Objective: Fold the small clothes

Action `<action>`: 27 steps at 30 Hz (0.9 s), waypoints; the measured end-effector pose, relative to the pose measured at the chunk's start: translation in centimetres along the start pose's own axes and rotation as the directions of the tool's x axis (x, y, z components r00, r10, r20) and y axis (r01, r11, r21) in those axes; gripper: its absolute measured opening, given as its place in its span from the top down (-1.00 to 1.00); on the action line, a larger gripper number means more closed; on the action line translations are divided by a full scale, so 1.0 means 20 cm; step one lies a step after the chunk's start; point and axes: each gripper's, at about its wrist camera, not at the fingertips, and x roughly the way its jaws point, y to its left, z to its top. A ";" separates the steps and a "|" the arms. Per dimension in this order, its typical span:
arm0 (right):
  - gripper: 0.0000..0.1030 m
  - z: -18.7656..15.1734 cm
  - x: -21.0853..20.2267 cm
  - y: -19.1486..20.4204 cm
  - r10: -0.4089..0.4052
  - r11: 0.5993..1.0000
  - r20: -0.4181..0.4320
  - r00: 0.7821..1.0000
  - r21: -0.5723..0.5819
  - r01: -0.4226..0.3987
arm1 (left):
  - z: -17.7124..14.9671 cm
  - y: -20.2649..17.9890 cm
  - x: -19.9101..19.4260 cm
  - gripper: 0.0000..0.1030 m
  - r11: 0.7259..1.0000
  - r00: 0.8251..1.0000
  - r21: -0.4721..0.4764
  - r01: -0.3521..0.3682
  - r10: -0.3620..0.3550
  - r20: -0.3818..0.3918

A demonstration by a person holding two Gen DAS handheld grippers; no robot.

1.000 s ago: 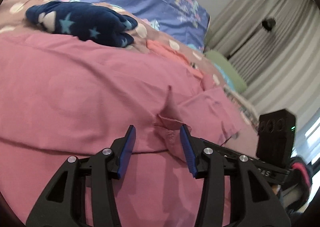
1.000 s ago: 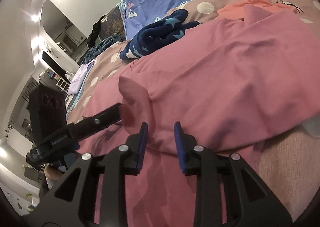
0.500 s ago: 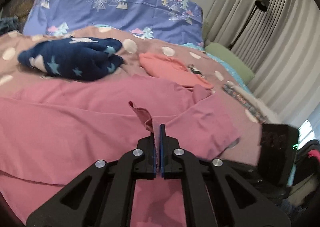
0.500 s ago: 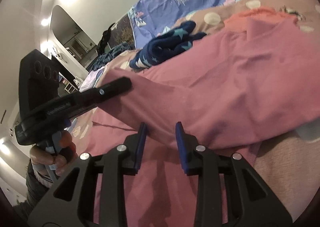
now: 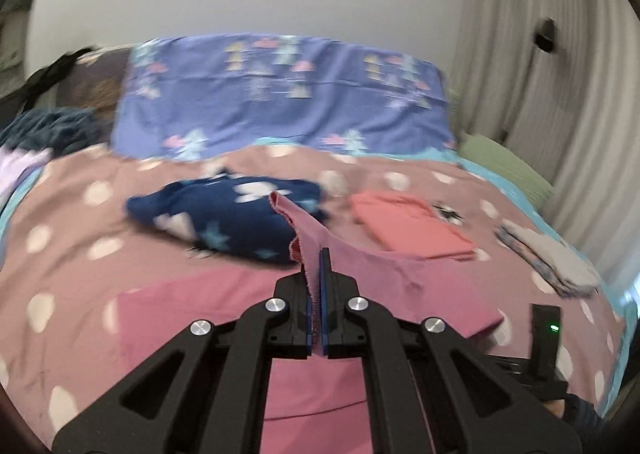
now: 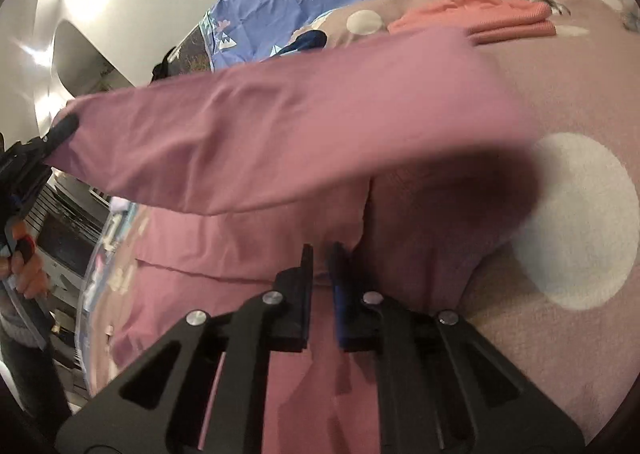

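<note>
A pink garment lies spread on the spotted bedspread. My left gripper is shut on one hemmed edge of it and holds that edge up in the air, so a flap hangs away from the bed. In the right wrist view this raised flap of the pink garment stretches across the picture to the left gripper's tip at the far left. My right gripper sits low on the bed. Its jaws are closing, with a narrow fold of the pink cloth pinched between them.
A crumpled navy garment with stars and a folded coral garment lie beyond the pink one. A folded pale stack sits at the right edge. A blue patterned pillow stands at the headboard. A person's hand grips the left handle.
The left gripper closed on the pink hem and rose with it, lifting a long flap. The right gripper stayed low and narrowed its jaws on a fold.
</note>
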 end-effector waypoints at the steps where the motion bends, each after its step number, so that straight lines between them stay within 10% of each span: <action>1: 0.81 0.00 0.00 0.01 -0.013 1.000 0.002 1.000 -0.012 0.013 | -0.02 0.10 -0.01 0.95 0.999 1.000 -0.035 -0.027 0.027 -0.008; 16: 0.49 -0.02 -0.01 0.05 -0.002 0.998 0.012 1.000 -0.062 0.003 | -0.38 0.68 0.22 0.94 0.961 0.948 -0.131 -0.243 0.207 -0.242; 20: 0.40 -0.02 -0.01 0.06 0.007 0.997 0.009 1.000 -0.072 -0.006 | -0.48 0.75 0.30 0.50 0.947 0.916 -0.121 -0.298 0.248 -0.316; 27: 0.44 -0.03 -0.04 0.06 -0.025 0.997 0.048 0.999 -0.079 0.028 | -0.45 0.62 0.10 0.41 0.965 0.961 -0.102 -0.243 0.225 -0.160</action>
